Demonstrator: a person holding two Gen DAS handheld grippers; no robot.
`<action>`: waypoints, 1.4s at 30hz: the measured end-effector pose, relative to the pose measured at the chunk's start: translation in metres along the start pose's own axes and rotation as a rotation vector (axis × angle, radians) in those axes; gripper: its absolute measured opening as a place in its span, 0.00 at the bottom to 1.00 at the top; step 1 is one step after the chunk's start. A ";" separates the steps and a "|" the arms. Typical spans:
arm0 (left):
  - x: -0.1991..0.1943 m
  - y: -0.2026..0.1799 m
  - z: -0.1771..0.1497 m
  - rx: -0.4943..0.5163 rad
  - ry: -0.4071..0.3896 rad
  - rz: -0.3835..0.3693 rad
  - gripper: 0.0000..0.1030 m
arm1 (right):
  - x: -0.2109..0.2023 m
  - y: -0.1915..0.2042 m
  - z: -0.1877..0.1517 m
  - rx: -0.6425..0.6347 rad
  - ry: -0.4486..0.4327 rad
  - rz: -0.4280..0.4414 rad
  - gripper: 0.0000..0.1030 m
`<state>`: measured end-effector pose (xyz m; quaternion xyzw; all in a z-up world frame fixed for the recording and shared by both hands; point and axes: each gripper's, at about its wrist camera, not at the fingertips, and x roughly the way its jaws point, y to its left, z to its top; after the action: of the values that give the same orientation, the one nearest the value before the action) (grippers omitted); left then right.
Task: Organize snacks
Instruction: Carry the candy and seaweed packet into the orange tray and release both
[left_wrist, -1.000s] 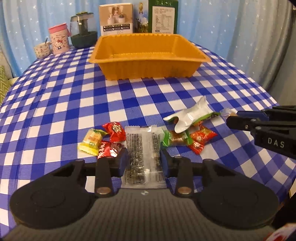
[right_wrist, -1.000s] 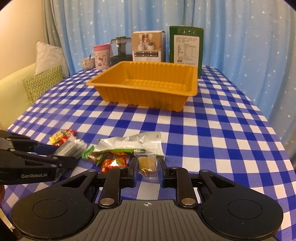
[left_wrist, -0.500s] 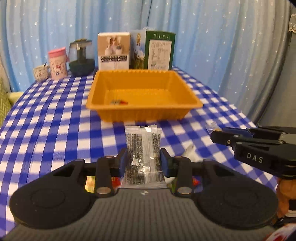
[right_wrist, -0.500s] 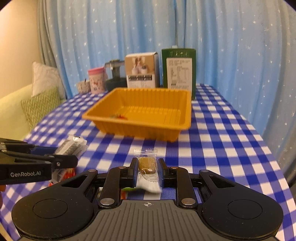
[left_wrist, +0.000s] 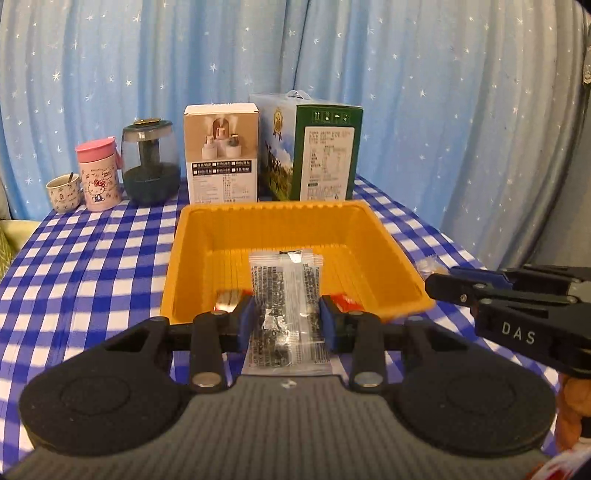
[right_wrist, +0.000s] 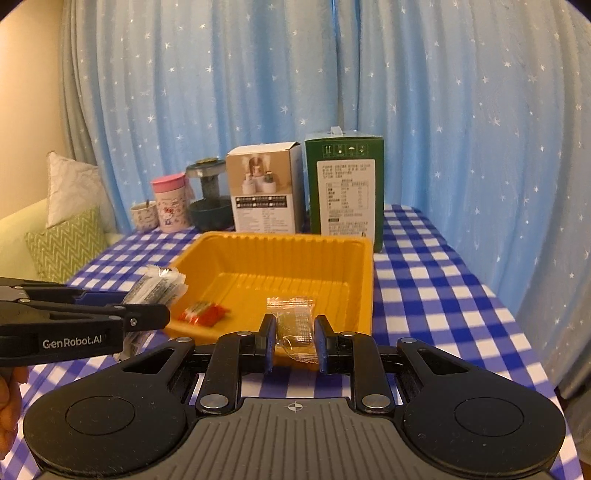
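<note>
Left claw (left_wrist: 287, 320): its blue pads are pressing on both sides of a clear plastic snack packet with black printing (left_wrist: 286, 295), holding it upright over the near rim of the tray; the packet's lower end is tucked behind the claw's grey body.
Right claw (right_wrist: 294, 338): nearly closed, it is pinching a small clear wrapper with a brown sweet inside (right_wrist: 293, 325) above the tray's near edge; the wrapper's bottom is crumpling between the pads.
Orange ribbed plastic tray (left_wrist: 192, 258): it is sitting toward the far edge of the table, its near wall partly hidden by both claws.
Red wrapped snacks in the tray (right_wrist: 203, 313): they are lying on the tray floor near its left side; how many, I cannot tell, as they are blurring together. In the left wrist view only red slivers are showing beside the pads.
Blue-and-white checked table (right_wrist: 424, 280): its near edge is cut off by the claw bodies.
Far edge of the table: a small cup with a spoon (left_wrist: 63, 192), a pink lidded mug (left_wrist: 99, 173), a dark glass jar (left_wrist: 149, 166), a white box (left_wrist: 221, 153) and a green carton (left_wrist: 325, 151) are standing in a row; their print is too small to read.
Person: part of a hand (right_wrist: 9, 402) is showing at the left frame edge.
</note>
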<state>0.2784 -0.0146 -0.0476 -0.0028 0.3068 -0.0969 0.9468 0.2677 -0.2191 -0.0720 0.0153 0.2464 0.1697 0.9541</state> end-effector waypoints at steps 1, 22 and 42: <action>0.005 0.002 0.004 -0.003 -0.002 -0.002 0.33 | 0.006 -0.002 0.003 0.000 0.001 0.000 0.22; 0.076 0.013 0.026 -0.035 0.009 -0.033 0.34 | 0.086 -0.032 0.030 0.045 0.043 -0.024 0.22; 0.073 0.028 0.029 -0.063 0.011 -0.006 0.38 | 0.095 -0.030 0.028 0.049 0.053 -0.012 0.22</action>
<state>0.3582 -0.0027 -0.0685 -0.0331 0.3151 -0.0901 0.9442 0.3685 -0.2139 -0.0952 0.0327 0.2756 0.1584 0.9476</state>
